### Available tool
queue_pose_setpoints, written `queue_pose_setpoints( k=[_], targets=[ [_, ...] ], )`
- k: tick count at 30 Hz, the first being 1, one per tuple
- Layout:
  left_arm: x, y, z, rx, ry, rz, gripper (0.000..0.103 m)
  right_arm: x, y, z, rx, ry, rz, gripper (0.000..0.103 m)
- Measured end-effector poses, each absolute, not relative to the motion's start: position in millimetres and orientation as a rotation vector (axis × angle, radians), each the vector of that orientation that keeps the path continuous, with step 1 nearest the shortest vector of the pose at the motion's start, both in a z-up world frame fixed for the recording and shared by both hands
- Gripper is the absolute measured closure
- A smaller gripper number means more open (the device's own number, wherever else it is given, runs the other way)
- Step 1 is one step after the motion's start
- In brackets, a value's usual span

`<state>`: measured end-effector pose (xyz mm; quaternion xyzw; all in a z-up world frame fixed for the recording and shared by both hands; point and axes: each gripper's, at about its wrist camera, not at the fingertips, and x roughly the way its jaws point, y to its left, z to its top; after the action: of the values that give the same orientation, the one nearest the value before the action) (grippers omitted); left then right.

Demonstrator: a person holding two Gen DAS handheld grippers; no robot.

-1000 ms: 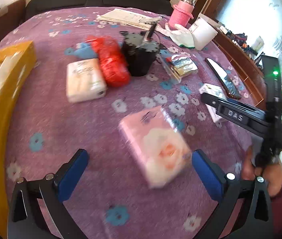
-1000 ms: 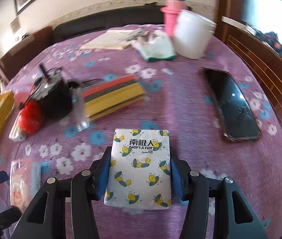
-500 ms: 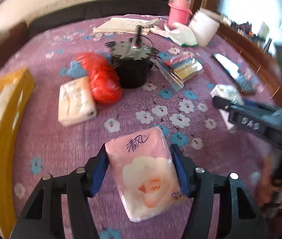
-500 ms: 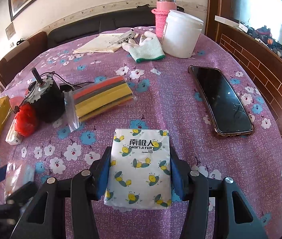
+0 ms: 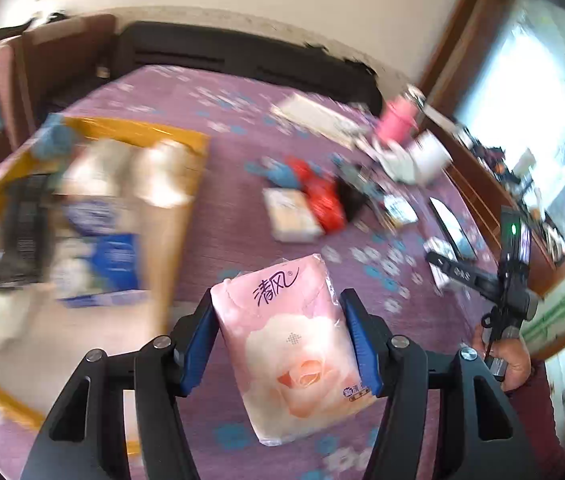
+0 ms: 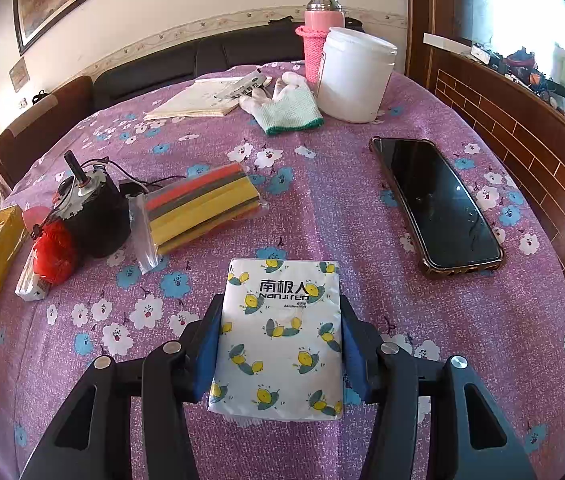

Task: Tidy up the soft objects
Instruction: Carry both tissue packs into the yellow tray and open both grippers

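My left gripper is shut on a pink rose-print tissue pack, held above the purple tablecloth, right of the yellow box that holds several soft packs. My right gripper is shut on a white tissue pack with a lemon print, low over the cloth. A cream tissue pack and a red soft bundle lie further out. The right gripper also shows in the left wrist view at the right.
A black motor, a bag of coloured strips, a phone, a white glove, a white tub, a pink flask and papers lie on the round table.
My left gripper closed on the pink pack, lifted it and swung left toward the yellow box. The right gripper stays shut on the lemon-print pack and has hardly moved.
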<state>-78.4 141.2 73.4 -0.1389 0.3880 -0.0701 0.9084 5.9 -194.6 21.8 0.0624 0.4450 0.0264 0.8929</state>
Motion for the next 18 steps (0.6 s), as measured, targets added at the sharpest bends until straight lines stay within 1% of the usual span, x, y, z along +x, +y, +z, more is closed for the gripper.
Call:
queue_pose_setpoints(
  k=[4, 10, 14, 18],
  targets=[
    [-96, 189, 82, -0.308, 0.768, -0.048, 0.043, -1, -190, 31, 0.102, 0.911, 0.035, 0.047],
    [-109, 255, 70, -0.387, 0.76, 0.078, 0.043, -29, -161, 80, 0.139, 0.852, 0.167, 0.047],
    [-113, 274, 59, -0.427, 0.771, 0.11, 0.043, -43, -108, 108, 0.109, 0.827, 0.3, 0.047],
    [-108, 281, 47, -0.447, 0.798, 0.105, 0.043, -52, -46, 115, 0.086, 0.849, 0.444, 0.047]
  ],
)
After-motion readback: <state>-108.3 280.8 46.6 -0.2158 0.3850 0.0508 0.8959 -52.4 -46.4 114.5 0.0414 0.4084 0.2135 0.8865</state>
